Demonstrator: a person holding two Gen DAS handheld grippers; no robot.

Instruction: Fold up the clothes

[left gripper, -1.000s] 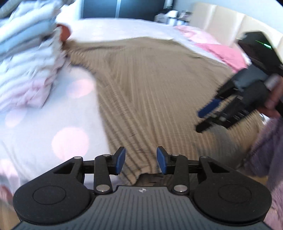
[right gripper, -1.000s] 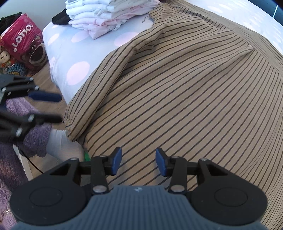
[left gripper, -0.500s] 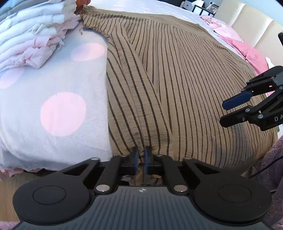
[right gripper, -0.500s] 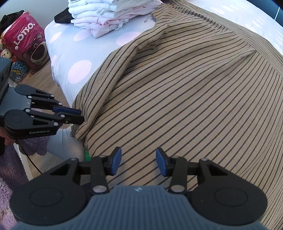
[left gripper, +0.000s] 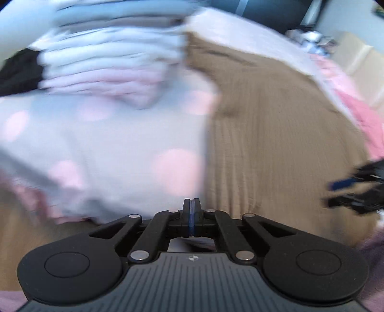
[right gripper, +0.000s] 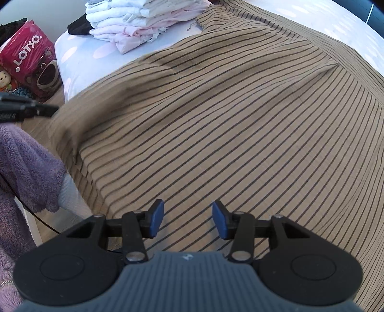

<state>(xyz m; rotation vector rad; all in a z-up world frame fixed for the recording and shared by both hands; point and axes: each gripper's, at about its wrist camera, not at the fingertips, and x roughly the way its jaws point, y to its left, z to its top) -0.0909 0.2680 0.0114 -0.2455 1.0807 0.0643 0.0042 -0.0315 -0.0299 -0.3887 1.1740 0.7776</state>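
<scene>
A brown garment with thin dark stripes [right gripper: 228, 108] lies spread over the bed; it shows blurred in the left wrist view [left gripper: 276, 134]. My left gripper [left gripper: 191, 208] has its jaws shut at the garment's near left edge; the blur hides whether cloth sits between the pads. In the right wrist view it [right gripper: 36, 110] sits at the garment's left corner, which looks lifted. My right gripper [right gripper: 188, 218] is open and empty, just above the garment's near part. It appears blurred at the right of the left wrist view [left gripper: 355, 192].
A stack of folded white and pink clothes [right gripper: 141, 21] sits on the polka-dot bedsheet [right gripper: 96, 64] at the far left. A red LOTSO bag [right gripper: 28, 60] and toys stand on the floor beside the bed. A purple fleece sleeve [right gripper: 26, 168] is at the left.
My left gripper closed at the garment's left edge and now moves quickly, blurring its view. The garment's left corner has shifted and lifted. My right gripper stays open over the garment.
</scene>
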